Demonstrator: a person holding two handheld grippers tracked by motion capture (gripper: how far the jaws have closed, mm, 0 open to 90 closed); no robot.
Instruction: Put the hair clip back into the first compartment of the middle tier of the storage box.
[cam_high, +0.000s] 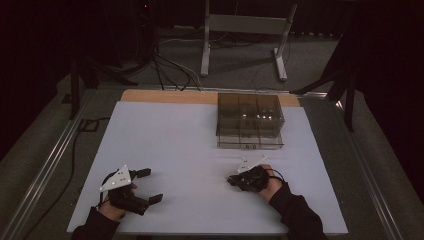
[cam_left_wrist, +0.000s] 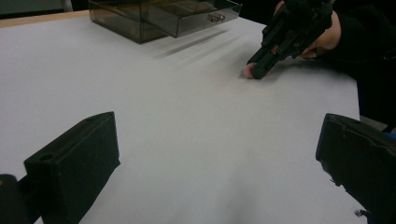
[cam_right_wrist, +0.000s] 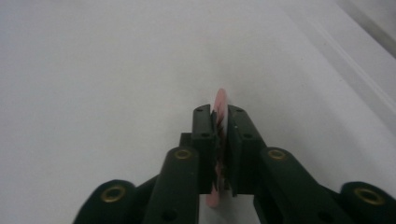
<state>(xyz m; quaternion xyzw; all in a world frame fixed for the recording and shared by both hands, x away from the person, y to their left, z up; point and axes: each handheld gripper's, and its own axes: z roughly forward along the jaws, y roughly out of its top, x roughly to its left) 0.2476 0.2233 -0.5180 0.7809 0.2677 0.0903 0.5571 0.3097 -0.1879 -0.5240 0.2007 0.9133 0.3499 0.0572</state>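
White-topped counter (cam_high: 165, 145) here, a wood strip showing along its far edge. A smoky clear compartment box (cam_high: 250, 120) sits directly on it, far right of centre.

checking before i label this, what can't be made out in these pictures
- Pink flat thing in the right claw: the jaws cover most of it in the right gripper view, so its kind is unclear.
- Same thing in the high view: too small and dark.
- Smoky plastic box: contents blurred by dim light and tinted walls.
- Left claw: jaws cut by the frame edge.

dark lab, floor cables (cam_high: 170, 67), railed table (cam_high: 165, 130)
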